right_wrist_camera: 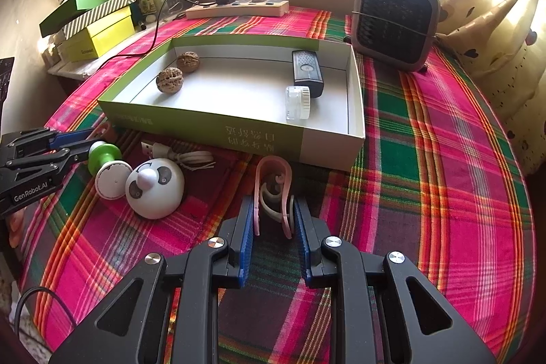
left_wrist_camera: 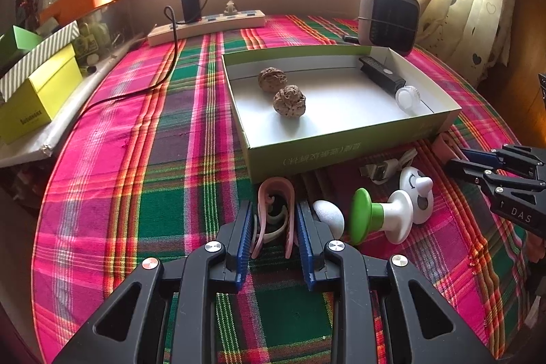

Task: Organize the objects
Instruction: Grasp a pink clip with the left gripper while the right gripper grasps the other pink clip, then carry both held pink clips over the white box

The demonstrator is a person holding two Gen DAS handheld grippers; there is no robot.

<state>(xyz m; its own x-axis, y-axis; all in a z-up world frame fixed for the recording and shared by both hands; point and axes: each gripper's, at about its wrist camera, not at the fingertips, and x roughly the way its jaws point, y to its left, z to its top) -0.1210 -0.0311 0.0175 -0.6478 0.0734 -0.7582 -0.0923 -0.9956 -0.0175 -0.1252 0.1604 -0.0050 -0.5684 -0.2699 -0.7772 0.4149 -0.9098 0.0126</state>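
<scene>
Cloth (left_wrist_camera: 143, 132) in pink and green plaid covers the table. At the far left edge you have a yellow box (left_wrist_camera: 41, 98), and behind it a power strip (left_wrist_camera: 208, 24) lies along the back with a black charger plugged in.

Your left gripper (left_wrist_camera: 274, 205) is closed on the left clip (left_wrist_camera: 275, 181), a pink one. Its two arms sit between the blue pads and seem to press against them. The clip is just in front of the tray's near wall. I cannot tell whether it rests on the cloth or is lifted.

The tray (left_wrist_camera: 341, 142) stands in the middle, shallow and green-sided. Inside, two walnuts (left_wrist_camera: 289, 100) lie close together at its left. A black device (left_wrist_camera: 380, 74) lies at its right, and a clear cap (left_wrist_camera: 407, 96) lies beside the device's near end.

In front of the tray, right of the left gripper, a white dome (left_wrist_camera: 329, 214) lies just beside its right finger. Then come a green knob (left_wrist_camera: 363, 214) on a white stem, a panda (left_wrist_camera: 419, 193) and a coiled USB cable (left_wrist_camera: 385, 168) near the tray wall.

Your right gripper (right_wrist_camera: 273, 198) is likewise closed on the right clip (right_wrist_camera: 273, 159), also pink, with the arms between the pads. This clip, too, is close to the tray's near wall, right of the panda.

A heater (right_wrist_camera: 396, 19) stands behind the tray's right corner, and a curtain (right_wrist_camera: 494, 33) hangs at the far right.
</scene>
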